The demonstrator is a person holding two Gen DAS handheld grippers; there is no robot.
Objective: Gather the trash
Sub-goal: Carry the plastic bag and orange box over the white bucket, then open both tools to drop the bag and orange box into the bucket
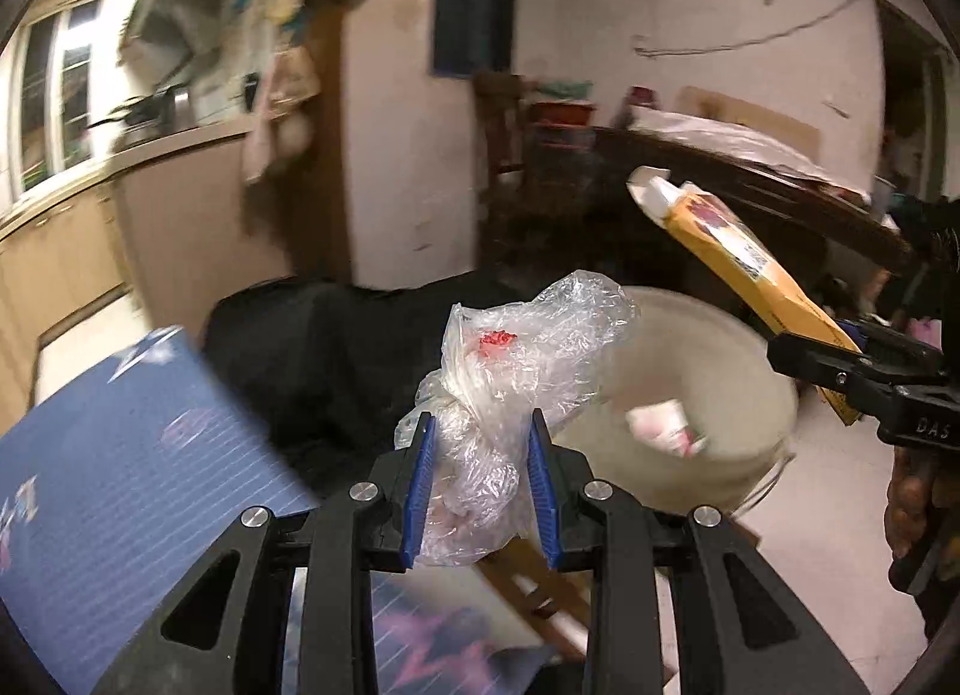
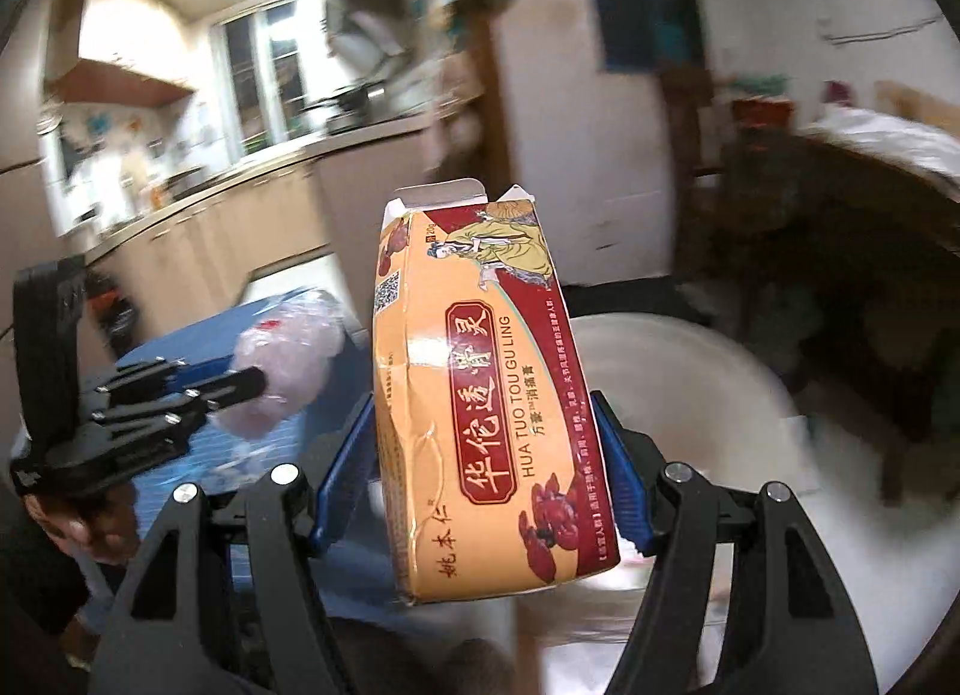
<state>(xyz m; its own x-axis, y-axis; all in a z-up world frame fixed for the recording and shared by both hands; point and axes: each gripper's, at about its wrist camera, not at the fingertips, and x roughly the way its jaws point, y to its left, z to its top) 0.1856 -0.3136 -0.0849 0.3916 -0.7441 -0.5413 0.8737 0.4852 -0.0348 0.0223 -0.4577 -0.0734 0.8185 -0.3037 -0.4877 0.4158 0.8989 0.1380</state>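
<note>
Crumpled clear plastic bag [image 1: 510, 371] clamped in left tool [image 1: 480, 485]; right tool [image 2: 486, 467] grips yellow carton [image 2: 480, 395] above white bin [image 1: 690, 395].

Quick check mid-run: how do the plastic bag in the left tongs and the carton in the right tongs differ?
The plastic bag is clear, crumpled and shapeless; the carton is a stiff yellow and red printed box. The bag is bunched between the narrowly set left tongs; the carton spreads the right tongs much wider. The carton's top flap stands open. Both are gripped and held up near the white bucket.
</note>
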